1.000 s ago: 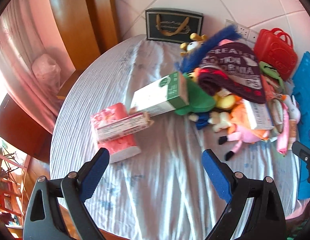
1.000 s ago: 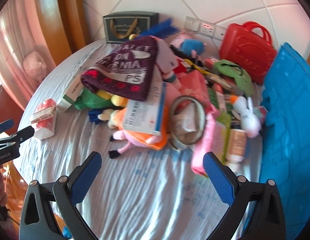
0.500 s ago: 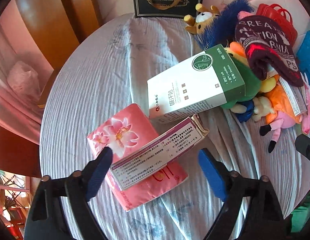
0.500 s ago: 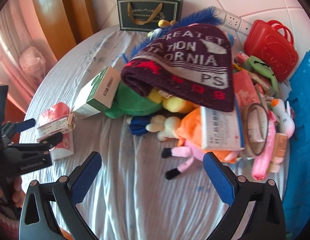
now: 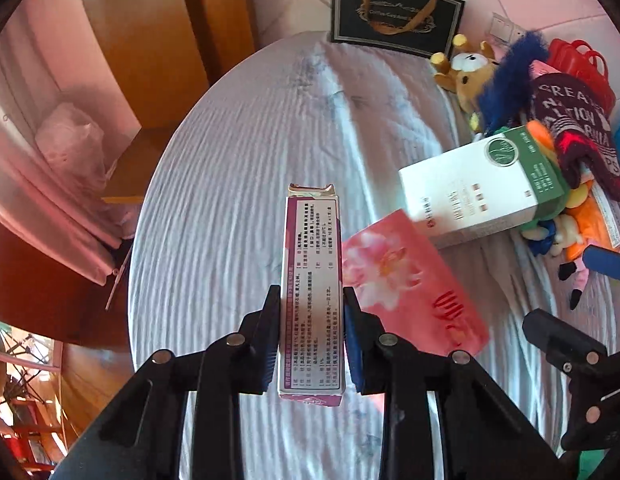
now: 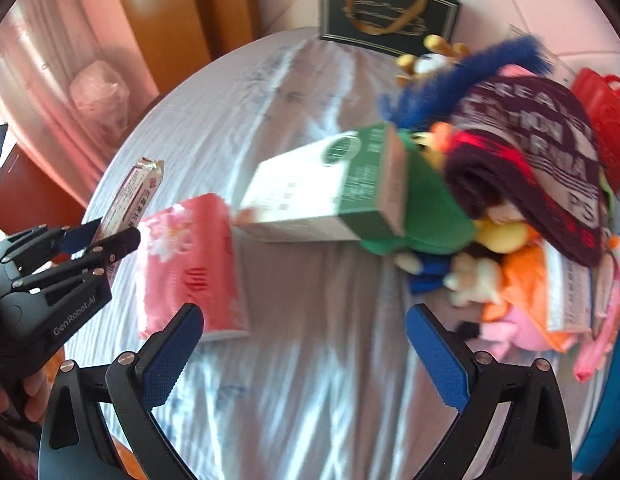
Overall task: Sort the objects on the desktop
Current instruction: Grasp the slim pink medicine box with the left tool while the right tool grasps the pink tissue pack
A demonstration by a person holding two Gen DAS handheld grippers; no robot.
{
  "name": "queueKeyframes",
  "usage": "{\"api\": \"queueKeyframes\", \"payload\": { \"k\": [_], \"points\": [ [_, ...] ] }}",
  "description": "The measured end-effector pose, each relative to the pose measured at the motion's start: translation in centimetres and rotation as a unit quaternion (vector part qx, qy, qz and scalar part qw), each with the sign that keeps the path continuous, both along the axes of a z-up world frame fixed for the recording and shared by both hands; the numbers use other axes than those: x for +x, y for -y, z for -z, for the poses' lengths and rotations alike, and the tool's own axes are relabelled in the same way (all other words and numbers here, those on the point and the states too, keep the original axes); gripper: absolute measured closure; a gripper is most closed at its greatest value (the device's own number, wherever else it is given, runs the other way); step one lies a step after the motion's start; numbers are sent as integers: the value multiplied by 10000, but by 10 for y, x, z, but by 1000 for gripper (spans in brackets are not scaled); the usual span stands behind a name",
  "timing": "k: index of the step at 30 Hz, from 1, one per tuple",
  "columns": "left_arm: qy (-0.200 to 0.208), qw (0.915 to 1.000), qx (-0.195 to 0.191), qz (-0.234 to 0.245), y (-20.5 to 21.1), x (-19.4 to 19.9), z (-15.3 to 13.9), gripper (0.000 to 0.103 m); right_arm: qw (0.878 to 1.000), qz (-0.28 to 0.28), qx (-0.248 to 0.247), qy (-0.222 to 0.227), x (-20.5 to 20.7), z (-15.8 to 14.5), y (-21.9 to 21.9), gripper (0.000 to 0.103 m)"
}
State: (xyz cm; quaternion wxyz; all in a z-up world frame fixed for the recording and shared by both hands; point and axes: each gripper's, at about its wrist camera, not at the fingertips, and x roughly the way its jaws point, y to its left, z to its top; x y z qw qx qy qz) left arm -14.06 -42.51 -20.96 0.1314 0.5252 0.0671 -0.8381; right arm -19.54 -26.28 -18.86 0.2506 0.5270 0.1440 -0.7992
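Observation:
My left gripper (image 5: 311, 308) is shut on a long purple-and-white medicine box (image 5: 312, 280) and holds it above the table; it also shows in the right wrist view (image 6: 130, 200), gripper (image 6: 110, 236). A pink tissue pack (image 5: 409, 280) (image 6: 190, 256) lies just right of it. A green-and-white box (image 5: 481, 192) (image 6: 329, 188) leans on the toy pile. My right gripper (image 6: 304, 344) is open and empty above the cloth, in front of the tissue pack and the green-and-white box.
A pile of plush toys (image 6: 489, 264) with a maroon knit hat (image 6: 541, 176) fills the right side. A dark gift bag (image 5: 393, 16) stands at the back against the wall. A red plastic case (image 5: 581, 68) is at the far right. The round table (image 5: 238, 184) has a striped cloth.
My left gripper has closed on the purple medicine box and lifted it off the tissue pack. My right gripper has swung left toward the tissue pack and the green-and-white box.

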Motion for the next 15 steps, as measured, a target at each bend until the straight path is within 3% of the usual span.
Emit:
{"api": "queueKeyframes", "payload": {
  "k": [7, 15],
  "points": [
    [352, 9988, 256, -232, 21, 21, 43, 75, 9991, -374, 154, 127, 10, 22, 56, 0],
    [411, 9979, 490, -68, 17, 16, 59, 75, 9966, -696, 268, 355, 13, 48, 90, 0]
  ]
}}
